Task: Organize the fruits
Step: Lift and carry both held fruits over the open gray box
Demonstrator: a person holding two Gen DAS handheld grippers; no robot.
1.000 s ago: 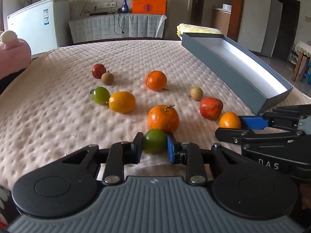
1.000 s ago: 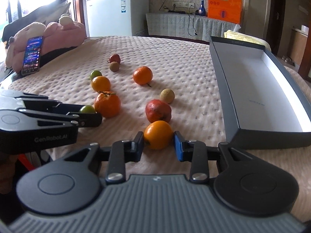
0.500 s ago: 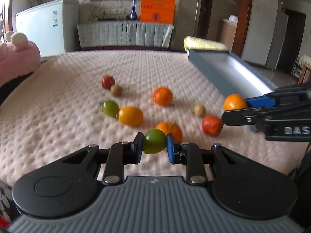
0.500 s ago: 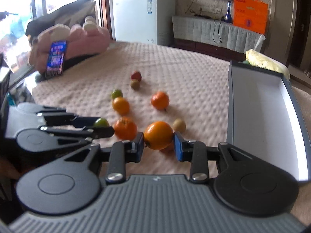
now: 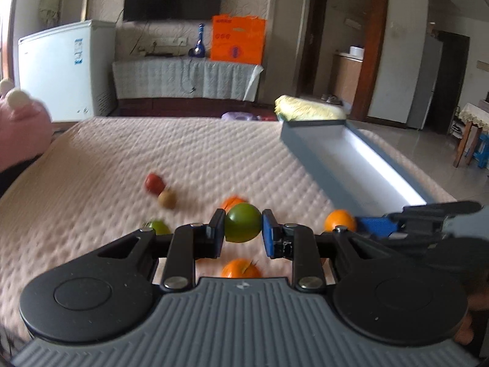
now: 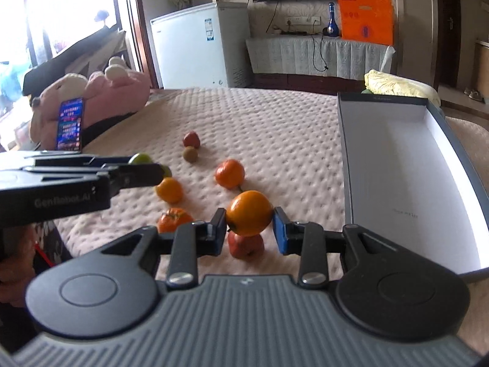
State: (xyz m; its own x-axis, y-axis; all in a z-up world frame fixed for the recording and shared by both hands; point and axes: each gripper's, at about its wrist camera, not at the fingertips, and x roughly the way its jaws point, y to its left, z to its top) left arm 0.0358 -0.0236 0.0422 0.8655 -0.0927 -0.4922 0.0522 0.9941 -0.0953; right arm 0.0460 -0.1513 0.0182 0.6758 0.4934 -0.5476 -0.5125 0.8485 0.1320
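My left gripper (image 5: 243, 233) is shut on a round green fruit (image 5: 243, 222), held up above the quilted bed cover. My right gripper (image 6: 249, 229) is shut on an orange fruit (image 6: 249, 212), also lifted off the bed. In the left wrist view the right gripper's orange fruit (image 5: 340, 220) shows at the right, near the long grey box (image 5: 324, 168). That box (image 6: 347, 165) lies open with a white inside, to the right of the right gripper. Several fruits lie on the bed: a red one (image 6: 246, 244), tangerines (image 6: 229, 173), a yellow-orange one (image 6: 170, 189).
A pink plush toy (image 6: 101, 98) with a phone (image 6: 70, 124) leaning on it lies at the bed's left side. A yellow cloth (image 6: 397, 85) sits behind the box. A white freezer (image 6: 195, 46) and a covered sideboard stand beyond the bed. The person's hand (image 6: 15, 260) shows at lower left.
Both grippers have risen off the bed, each carrying its fruit. The loose fruits now lie lower and farther beneath them, and more of the room shows.
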